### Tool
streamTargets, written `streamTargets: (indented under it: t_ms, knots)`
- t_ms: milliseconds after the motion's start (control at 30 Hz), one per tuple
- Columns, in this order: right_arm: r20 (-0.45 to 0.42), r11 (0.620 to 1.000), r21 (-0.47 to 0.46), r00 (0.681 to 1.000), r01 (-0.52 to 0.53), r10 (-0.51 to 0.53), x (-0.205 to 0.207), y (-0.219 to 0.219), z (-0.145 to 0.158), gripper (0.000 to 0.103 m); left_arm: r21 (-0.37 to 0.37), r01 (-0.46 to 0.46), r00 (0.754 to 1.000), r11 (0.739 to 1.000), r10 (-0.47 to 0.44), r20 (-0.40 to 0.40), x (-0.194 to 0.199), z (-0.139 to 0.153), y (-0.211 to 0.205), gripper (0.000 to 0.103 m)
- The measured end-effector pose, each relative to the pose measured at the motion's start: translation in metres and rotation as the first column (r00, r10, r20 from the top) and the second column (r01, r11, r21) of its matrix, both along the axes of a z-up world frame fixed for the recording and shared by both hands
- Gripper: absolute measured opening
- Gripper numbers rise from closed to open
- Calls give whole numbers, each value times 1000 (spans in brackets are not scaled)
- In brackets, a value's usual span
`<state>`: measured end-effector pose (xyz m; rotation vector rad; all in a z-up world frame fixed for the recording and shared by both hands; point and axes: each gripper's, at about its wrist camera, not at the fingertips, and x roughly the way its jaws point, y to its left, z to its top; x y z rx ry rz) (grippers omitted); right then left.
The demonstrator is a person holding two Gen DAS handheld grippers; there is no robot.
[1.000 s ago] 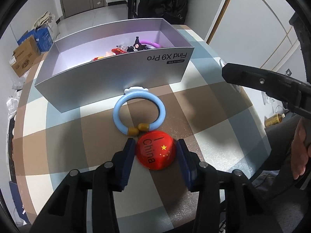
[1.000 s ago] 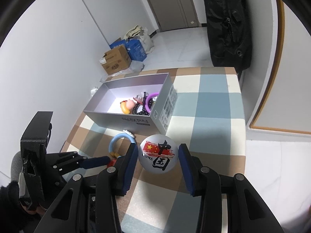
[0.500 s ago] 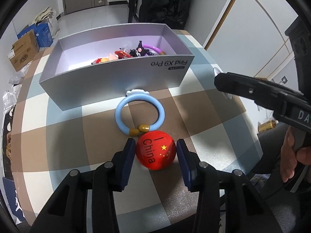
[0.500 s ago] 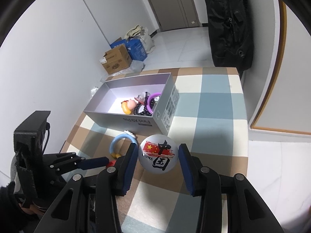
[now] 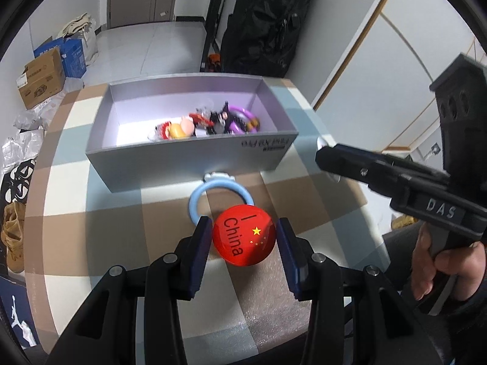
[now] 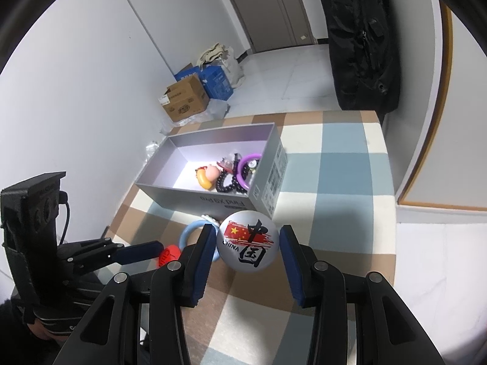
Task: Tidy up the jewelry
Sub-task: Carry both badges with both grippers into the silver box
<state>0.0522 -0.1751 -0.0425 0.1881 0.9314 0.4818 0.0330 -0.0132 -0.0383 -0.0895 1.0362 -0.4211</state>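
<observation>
Left gripper (image 5: 244, 245): clamped on red badge (image 5: 244, 238); lifted since a second ago, so box interior now shows more fully.
Right gripper (image 6: 248, 248): unmoved, clamped on white badge (image 6: 248, 245).
Blue bracelet (image 5: 221, 193): on checked cloth (image 5: 121, 234), unmoved, just before box.
Grey box (image 5: 194, 159): holds jewelry; probable destination for both badges.

Red badge (image 5: 244, 239) and white badge (image 6: 248, 245) near the jewelry-filled grey box (image 5: 188, 158).

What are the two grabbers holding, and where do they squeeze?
Left gripper squeezes the red badge by its side edges; right gripper squeezes the white badge likewise.
</observation>
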Motion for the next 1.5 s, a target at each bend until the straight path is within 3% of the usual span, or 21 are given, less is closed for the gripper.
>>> streamTargets:
  t_ms: [267,667,1200,1500]
  knots:
    - [25,999,49,1000,0,-1,7,5,11,42,-71,-54,997,996,57,46,14,15,12,38]
    - [38,991,131,999,-12,7,27,19,25,42,-114,-114,986,987,127,110,37,32,29,38]
    - [-18,986,167,1000,15,-12,65,28,16,42,-156,-185,979,970,197,60,78,24,47,38]
    - [-61,981,194,998,28,-17,85,33,6,42,-121,-211,976,970,216,33,92,14,46,38]
